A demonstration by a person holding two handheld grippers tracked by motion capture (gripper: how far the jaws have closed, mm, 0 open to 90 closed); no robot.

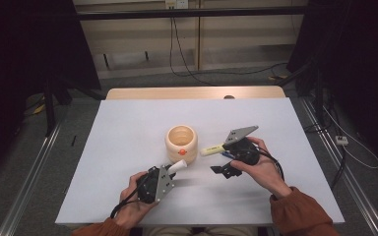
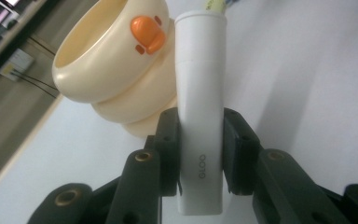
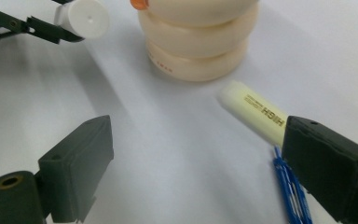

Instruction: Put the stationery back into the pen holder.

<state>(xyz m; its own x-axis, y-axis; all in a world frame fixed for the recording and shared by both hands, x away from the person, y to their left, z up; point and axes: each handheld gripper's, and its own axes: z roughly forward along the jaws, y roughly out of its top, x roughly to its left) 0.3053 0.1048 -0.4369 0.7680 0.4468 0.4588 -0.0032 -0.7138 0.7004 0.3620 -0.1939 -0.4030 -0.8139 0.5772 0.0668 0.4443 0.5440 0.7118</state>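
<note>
Nearest the person, the left gripper (image 1: 173, 170) clamps a white glue stick (image 2: 200, 107), its tip just short of the cream duck-faced pot (image 1: 181, 143). To the pot's right, the right gripper (image 3: 196, 172) stands released, a yellow highlighter (image 3: 254, 111) beside one jaw, over blue paper clips (image 3: 291, 186).

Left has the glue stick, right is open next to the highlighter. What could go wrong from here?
1. The left gripper clamps the white glue stick near its lower end; most of it sticks out, so it may pivot or knock the cream holder close beside it.
2. The right gripper is open; one pad touches the yellow highlighter, likely nudging it or snagging the blue clip.
</note>
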